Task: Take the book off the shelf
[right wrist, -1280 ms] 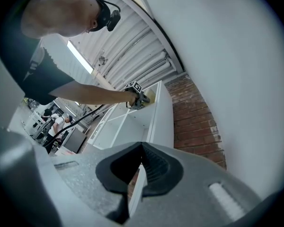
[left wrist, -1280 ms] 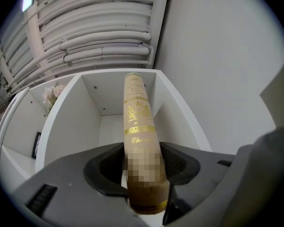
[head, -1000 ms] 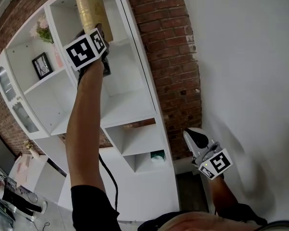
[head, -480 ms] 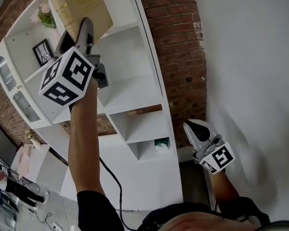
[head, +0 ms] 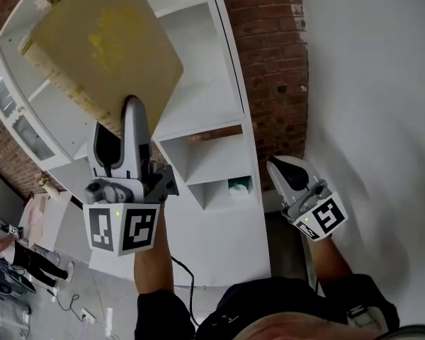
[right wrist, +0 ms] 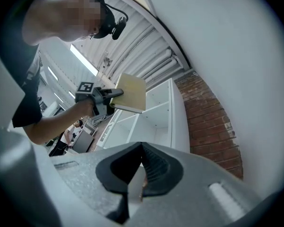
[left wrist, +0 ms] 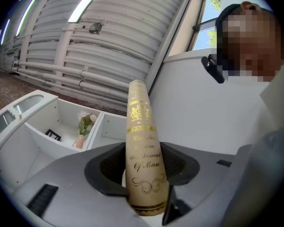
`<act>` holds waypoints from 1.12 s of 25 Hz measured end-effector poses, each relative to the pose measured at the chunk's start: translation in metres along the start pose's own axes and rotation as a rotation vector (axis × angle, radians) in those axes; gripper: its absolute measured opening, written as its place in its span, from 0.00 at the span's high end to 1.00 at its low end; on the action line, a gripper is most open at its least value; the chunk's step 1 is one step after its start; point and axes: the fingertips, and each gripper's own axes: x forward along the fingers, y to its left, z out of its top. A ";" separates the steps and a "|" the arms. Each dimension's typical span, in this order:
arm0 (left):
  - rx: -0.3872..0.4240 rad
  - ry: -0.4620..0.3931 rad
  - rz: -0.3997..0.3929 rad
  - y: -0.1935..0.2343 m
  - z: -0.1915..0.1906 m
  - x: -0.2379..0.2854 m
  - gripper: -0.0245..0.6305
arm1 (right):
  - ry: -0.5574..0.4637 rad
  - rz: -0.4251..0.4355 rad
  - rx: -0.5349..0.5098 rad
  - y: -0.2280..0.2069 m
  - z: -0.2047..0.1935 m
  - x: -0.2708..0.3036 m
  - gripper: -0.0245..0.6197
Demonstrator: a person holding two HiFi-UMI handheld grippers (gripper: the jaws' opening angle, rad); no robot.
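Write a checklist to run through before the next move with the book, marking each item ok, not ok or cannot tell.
1. Left gripper shut on the tan hardcover book with gold lettering: ok.
2. Book out of the white shelf unit: ok.
3. Grip well into the book: not ok; it holds near one edge, and most of the book overhangs.
4. Right gripper empty, free to support: ok.
5. Set-down spot in view: cannot tell.

Grey-white left gripper [head: 120, 119], right gripper [head: 283, 174]; black-and-white marker cubes [head: 122, 227]; black cable [head: 188, 282]; black short sleeves [head: 156, 312].
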 end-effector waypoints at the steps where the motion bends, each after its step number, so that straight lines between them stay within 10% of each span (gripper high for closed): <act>1: 0.003 0.005 -0.004 -0.005 -0.007 -0.011 0.67 | 0.001 0.002 0.002 0.001 -0.001 0.001 0.96; 12: -0.199 0.138 0.037 -0.047 -0.123 -0.098 0.67 | -0.002 0.005 0.014 0.010 -0.017 0.004 0.96; 28: -0.187 0.196 0.034 -0.071 -0.161 -0.122 0.67 | 0.012 -0.025 0.012 0.014 -0.030 -0.005 0.96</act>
